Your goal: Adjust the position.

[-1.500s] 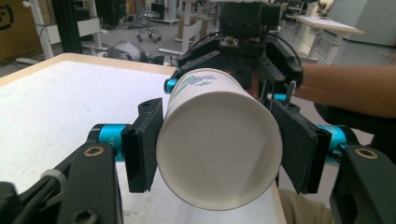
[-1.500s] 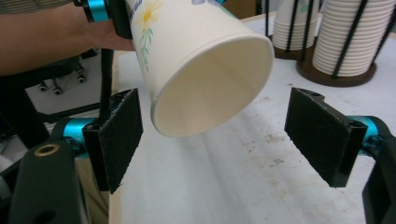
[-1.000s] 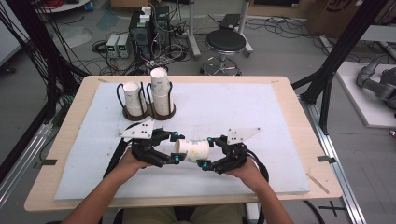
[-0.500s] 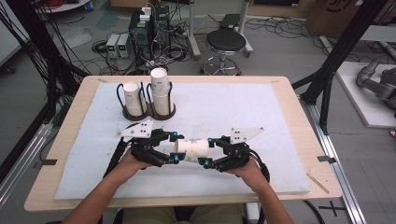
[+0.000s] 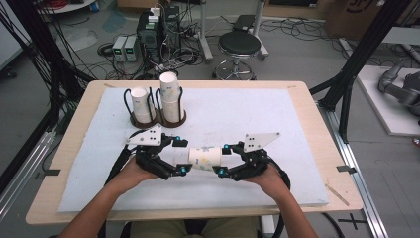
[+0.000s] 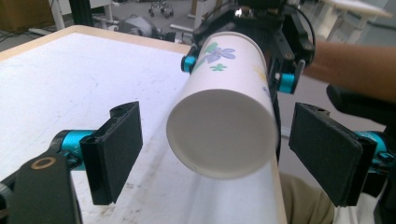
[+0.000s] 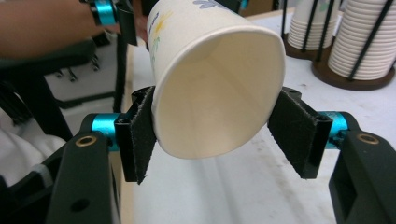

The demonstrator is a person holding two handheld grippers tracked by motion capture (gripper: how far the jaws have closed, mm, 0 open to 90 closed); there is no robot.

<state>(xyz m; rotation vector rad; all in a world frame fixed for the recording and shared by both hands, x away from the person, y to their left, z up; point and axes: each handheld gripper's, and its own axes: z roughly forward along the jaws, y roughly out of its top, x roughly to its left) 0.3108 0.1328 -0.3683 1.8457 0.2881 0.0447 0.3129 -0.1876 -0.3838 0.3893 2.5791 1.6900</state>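
A white paper cup (image 5: 205, 157) with a flower print lies level above the white mat, between the two grippers. My right gripper (image 5: 222, 158) is shut on its rim end; in the right gripper view both pads press the mouth of the cup (image 7: 219, 84) slightly oval. My left gripper (image 5: 183, 156) is open. In the left gripper view its jaws stand wide on either side of the cup's base (image 6: 224, 135), with a gap on both sides.
A dark two-post holder (image 5: 158, 120) at the mat's back left carries two stacks of cups (image 5: 171, 96), also seen in the right gripper view (image 7: 364, 37). The white mat (image 5: 277, 114) covers most of the wooden table (image 5: 317, 124). A stool (image 5: 239, 44) stands behind.
The cup and both hands have barely moved. The left gripper's jaws look a little wider apart than a second ago.
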